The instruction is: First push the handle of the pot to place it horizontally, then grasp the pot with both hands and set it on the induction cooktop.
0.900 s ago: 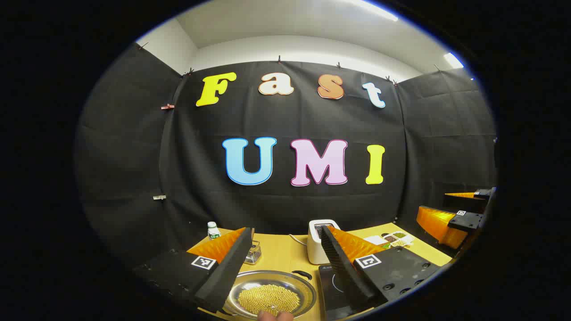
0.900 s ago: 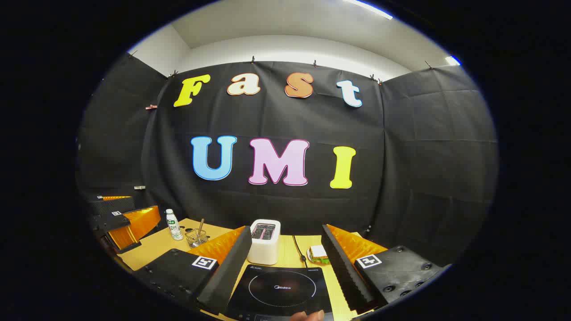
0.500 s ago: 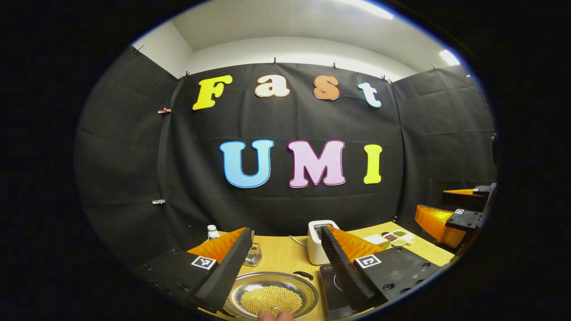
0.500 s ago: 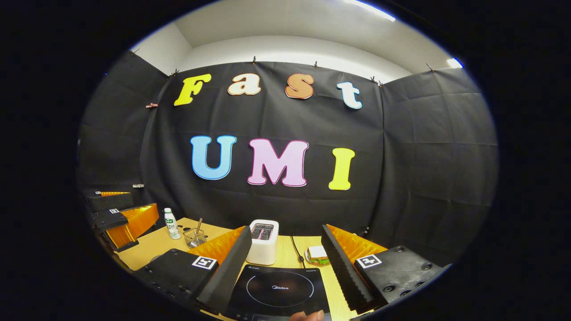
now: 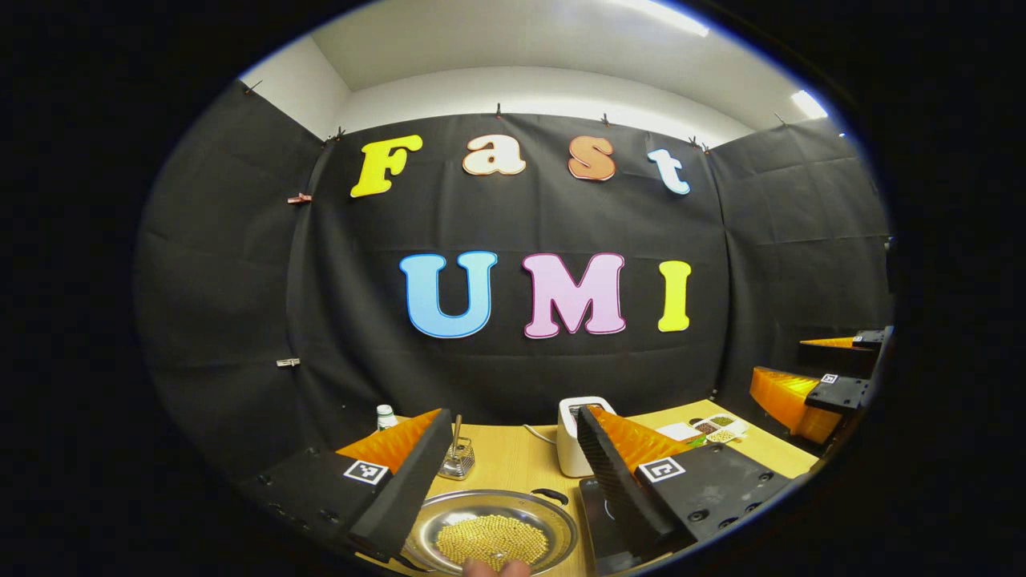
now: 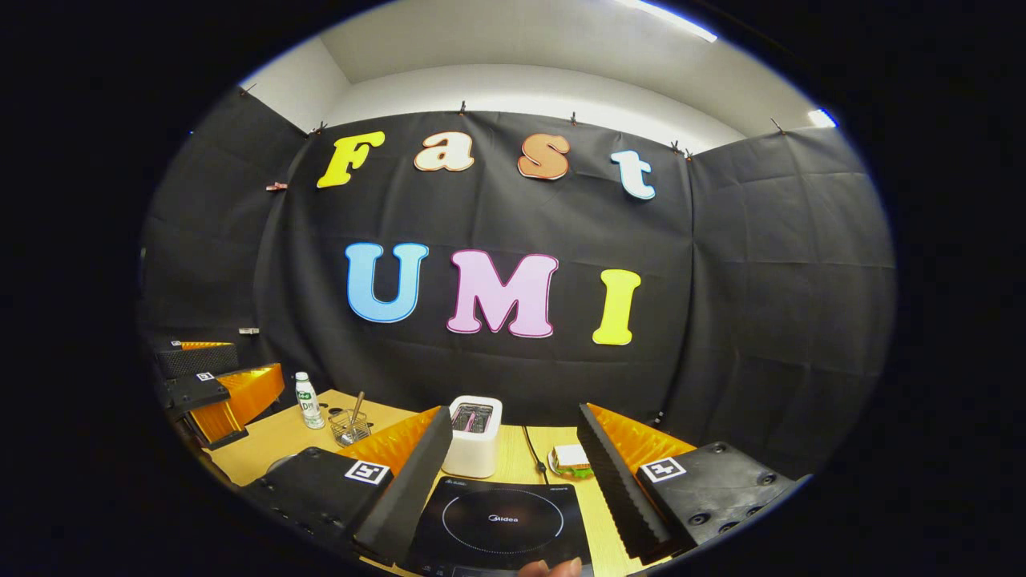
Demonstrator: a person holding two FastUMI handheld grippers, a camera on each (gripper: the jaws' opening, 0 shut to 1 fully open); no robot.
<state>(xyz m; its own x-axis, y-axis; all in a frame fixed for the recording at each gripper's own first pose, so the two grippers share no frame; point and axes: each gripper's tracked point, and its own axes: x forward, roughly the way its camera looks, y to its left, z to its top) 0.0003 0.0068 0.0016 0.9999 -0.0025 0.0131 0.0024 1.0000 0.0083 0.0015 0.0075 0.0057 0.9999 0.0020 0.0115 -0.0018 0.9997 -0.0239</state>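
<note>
A shallow steel pot (image 5: 490, 533) holding yellow beans sits on the wooden table, low between the fingers of my left gripper (image 5: 513, 421), which is open above it. The pot's black handle (image 5: 550, 496) shows at its far right rim. The black induction cooktop (image 5: 597, 521) lies just right of the pot, partly behind my right finger. In the right gripper view the cooktop (image 6: 501, 521) lies bare below my right gripper (image 6: 513, 417), open over it. Each gripper shows in the other's view: the right gripper (image 5: 809, 393) and the left gripper (image 6: 216, 389).
A white toaster (image 6: 474, 437) stands behind the cooktop, with its cord and a sandwich on a plate (image 6: 571, 458) to its right. A small bottle (image 6: 303, 399) and a wire basket with a spoon (image 6: 349, 425) stand at the back left. A dish of grains (image 5: 709, 429) sits far right.
Both views have drifted only slightly. In the left gripper view the pot and wire basket show a little more. Both grippers stay open.
</note>
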